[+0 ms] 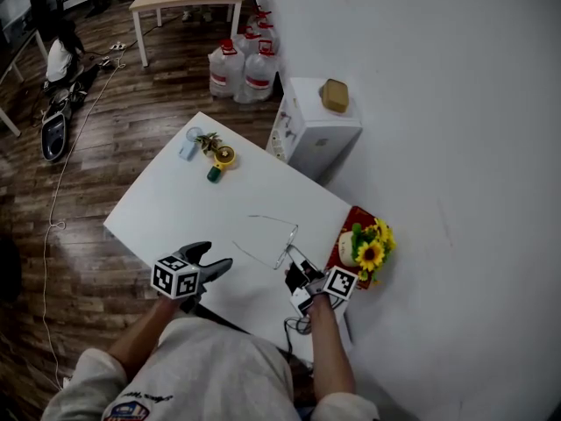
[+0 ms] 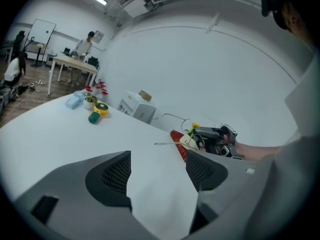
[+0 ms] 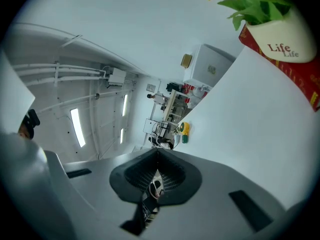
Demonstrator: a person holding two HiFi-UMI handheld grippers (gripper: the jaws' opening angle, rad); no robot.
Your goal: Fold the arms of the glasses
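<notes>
The thin wire-framed glasses (image 1: 267, 239) hang just above the white table (image 1: 175, 204), one arm stretched out to the left. My right gripper (image 1: 292, 270) is shut on the frame's right end; in the right gripper view the jaws (image 3: 157, 160) are pressed together with a bit of the frame (image 3: 156, 186) between them. My left gripper (image 1: 215, 260) is open and holds nothing, low over the table to the left of the glasses. In the left gripper view the glasses (image 2: 172, 117) and the right gripper (image 2: 212, 138) lie ahead of its spread jaws (image 2: 157, 171).
A white pot of sunflowers (image 1: 366, 248) stands on a red box (image 1: 344, 231) just right of the right gripper, against the wall. Small toys (image 1: 215, 156) sit at the table's far corner. A white cabinet (image 1: 316, 125) and water bottles (image 1: 245, 64) stand beyond.
</notes>
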